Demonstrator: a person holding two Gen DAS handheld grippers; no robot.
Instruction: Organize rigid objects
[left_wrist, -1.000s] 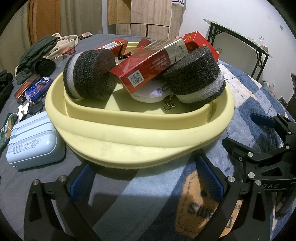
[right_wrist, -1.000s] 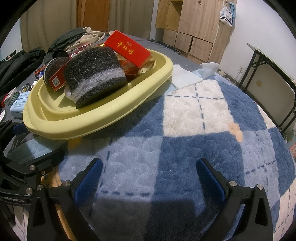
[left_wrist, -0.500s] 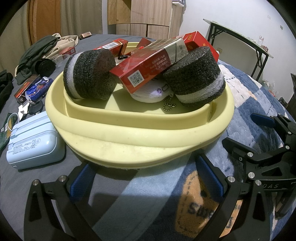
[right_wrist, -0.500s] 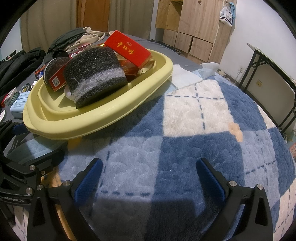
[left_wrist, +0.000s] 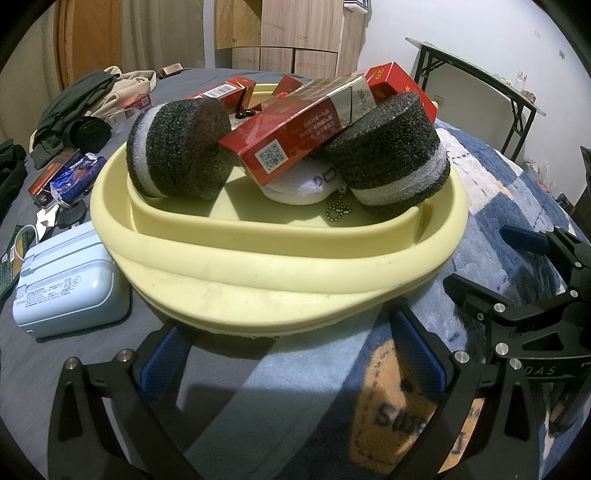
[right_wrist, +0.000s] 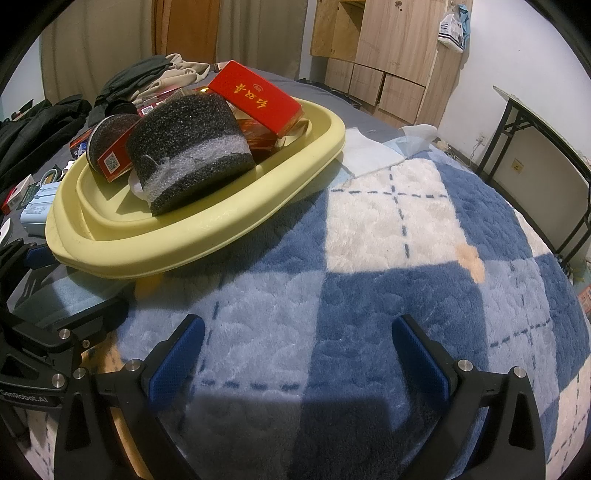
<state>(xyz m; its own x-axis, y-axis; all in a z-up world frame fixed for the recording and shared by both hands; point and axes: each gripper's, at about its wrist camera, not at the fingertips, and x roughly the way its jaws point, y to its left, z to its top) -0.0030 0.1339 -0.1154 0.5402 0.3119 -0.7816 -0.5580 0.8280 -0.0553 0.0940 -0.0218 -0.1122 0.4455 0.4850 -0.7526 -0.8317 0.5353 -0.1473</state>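
No shift: both tongs (left_wrist: 291, 350) (right_wrist: 295, 350) agape, empty, beside yellow basin (left_wrist: 280, 273).

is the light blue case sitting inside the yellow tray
No, the light blue case lies on the grey cover beside the yellow tray.

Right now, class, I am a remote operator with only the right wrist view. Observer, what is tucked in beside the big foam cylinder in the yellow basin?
Observer: A white rounded object sits on the floor of the yellow basin, partly beneath the QR-code box.
Operator: Anything loose near it?
Observer: A bead chain trails across the floor, in front of the upright foam cylinder.
Operator: How does that box sit?
Observer: Tilted. Its silver-banded end is raised by that cylinder, and its low end meets the foam cylinder on its side.
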